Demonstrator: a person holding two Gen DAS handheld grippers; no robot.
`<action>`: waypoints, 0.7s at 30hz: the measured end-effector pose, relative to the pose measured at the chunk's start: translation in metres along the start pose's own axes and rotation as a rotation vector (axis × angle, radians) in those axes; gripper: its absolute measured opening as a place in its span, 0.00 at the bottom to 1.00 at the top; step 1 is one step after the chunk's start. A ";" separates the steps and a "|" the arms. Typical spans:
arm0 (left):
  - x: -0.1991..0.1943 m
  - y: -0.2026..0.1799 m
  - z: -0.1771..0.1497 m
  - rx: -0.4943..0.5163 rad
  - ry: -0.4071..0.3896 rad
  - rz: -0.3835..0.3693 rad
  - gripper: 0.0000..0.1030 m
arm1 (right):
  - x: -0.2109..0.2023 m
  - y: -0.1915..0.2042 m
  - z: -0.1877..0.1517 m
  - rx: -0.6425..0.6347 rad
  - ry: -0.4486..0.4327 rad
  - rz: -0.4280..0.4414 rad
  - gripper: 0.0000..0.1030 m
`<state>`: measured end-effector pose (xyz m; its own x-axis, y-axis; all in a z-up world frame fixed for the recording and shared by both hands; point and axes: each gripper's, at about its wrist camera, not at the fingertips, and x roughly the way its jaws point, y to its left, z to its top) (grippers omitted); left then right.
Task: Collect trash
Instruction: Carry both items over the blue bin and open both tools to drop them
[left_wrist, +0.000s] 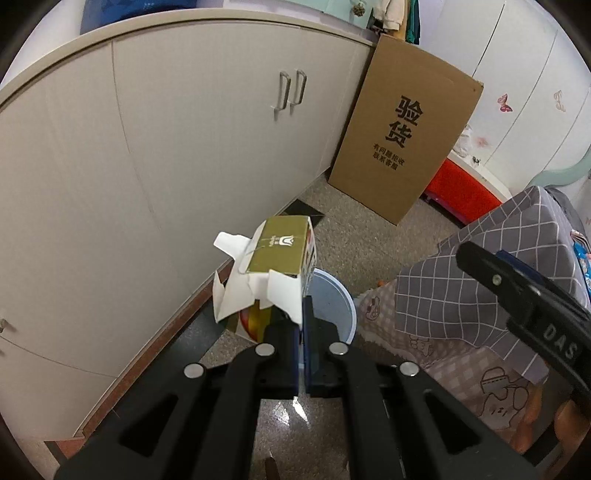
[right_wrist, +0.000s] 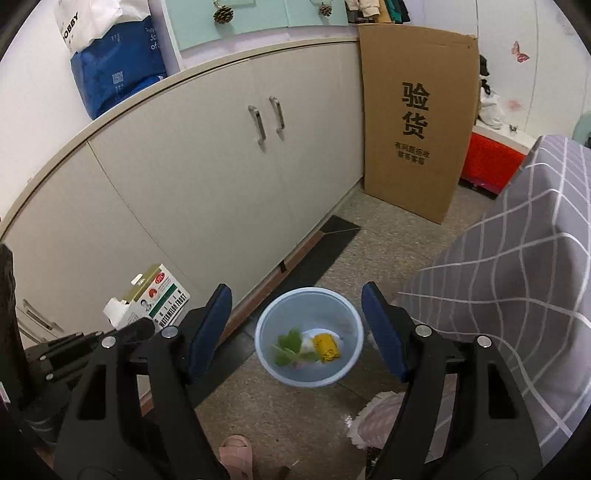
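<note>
Left jaws pinch carton (left_wrist: 275, 273), long axis pointing away.

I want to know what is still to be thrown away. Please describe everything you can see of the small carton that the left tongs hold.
The small carton looks like thin printed cardboard: an olive-gold face with a small white logo, and a white side with red marks and the words "WATERMELON FROST". Its end is torn open, with white flaps sticking out. It is tilted and held in the air by the shut left tongs, which pinch its lower edge. It hangs beside the cabinet, next to the pale blue bin, and is not yet in it.
</note>
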<state>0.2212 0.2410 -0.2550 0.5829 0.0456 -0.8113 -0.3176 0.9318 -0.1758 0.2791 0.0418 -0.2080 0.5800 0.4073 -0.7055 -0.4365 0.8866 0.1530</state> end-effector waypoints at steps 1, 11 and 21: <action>0.001 -0.002 -0.001 0.002 0.002 -0.004 0.02 | -0.003 -0.001 -0.001 0.000 -0.005 -0.006 0.71; 0.007 -0.028 0.006 0.046 0.009 -0.025 0.02 | -0.033 -0.003 0.000 -0.018 -0.119 -0.091 0.74; 0.004 -0.062 0.043 0.059 -0.054 -0.066 0.12 | -0.077 -0.020 0.007 0.032 -0.324 -0.180 0.78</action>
<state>0.2755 0.1994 -0.2236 0.6411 0.0017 -0.7675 -0.2336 0.9530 -0.1930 0.2482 -0.0052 -0.1520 0.8354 0.2880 -0.4680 -0.2889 0.9547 0.0719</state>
